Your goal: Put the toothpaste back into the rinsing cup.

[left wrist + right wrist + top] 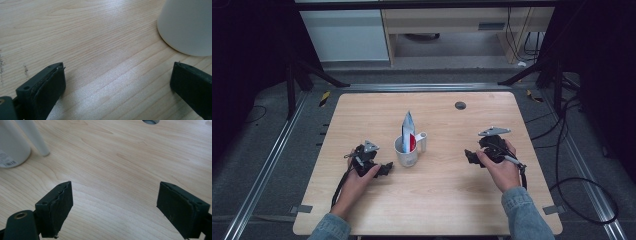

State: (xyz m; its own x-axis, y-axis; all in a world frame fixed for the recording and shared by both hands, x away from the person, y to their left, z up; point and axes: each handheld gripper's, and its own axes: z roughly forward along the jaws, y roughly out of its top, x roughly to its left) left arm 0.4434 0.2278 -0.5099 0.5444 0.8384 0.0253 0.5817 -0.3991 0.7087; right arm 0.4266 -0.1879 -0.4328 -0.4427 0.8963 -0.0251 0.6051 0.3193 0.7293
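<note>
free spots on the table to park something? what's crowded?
Bare wood along the near table edge between the two forearms, and across the far strip up to the round grommet hole. Crowded at the middle: the white mug holding a tube, left claw close beside it. Right claw stands apart.

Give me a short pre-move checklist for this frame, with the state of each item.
1. Left tongs open, nothing between them: ok.
2. Right tongs open, nothing between them: ok.
3. White mug upright on the table: ok.
4. Tube standing in the mug, tip up: ok.
5. Both tongs apart from the mug: ok.
6. Whether the tube leans on the mug's rim: cannot tell.
</note>
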